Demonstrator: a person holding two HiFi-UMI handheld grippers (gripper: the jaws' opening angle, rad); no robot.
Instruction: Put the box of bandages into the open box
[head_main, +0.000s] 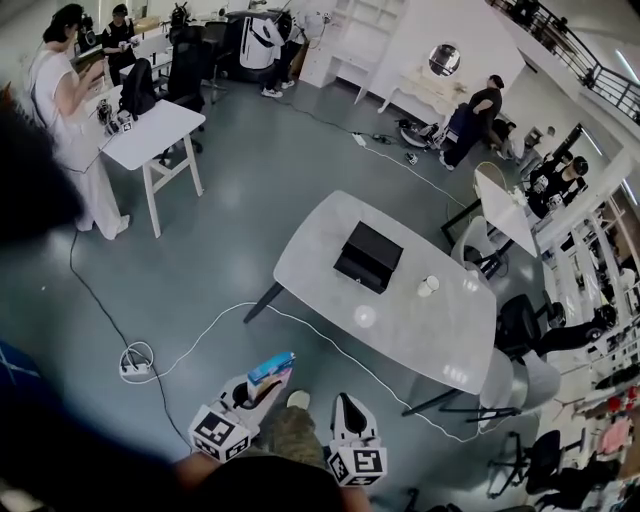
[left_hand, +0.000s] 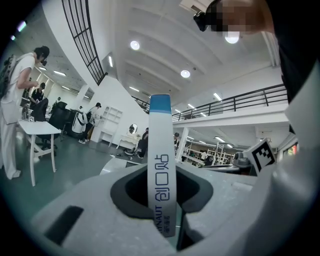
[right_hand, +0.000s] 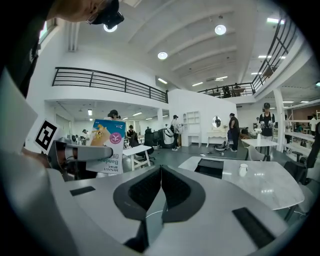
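Head view, with the 2 gripper views: I hold 2 grippers low in front of me, above the grey floor (head_main: 230, 230). My left gripper (head_main: 258, 388) has its 2 jaws drawn to a narrow gap and clamped on the box of bandages (left_hand: 161, 160). In the left gripper view the box stands edge-on between the pads, its blue-topped end rising well past the jaw tips. In the right gripper view the same box shows its printed face, off to the left beside the marker cube (right_hand: 45, 136) of the left gripper. My right gripper (right_hand: 159, 192) has its jaws pressed together, pad against pad, with nothing between them. The open box (head_main: 369, 256) is black and sits on the pale rounded table (head_main: 320, 300), well apart from both grippers. A white cup (head_main: 428, 286) stands near it on the same top. A white cable (head_main: 200, 340) runs over the floor between the table and me.
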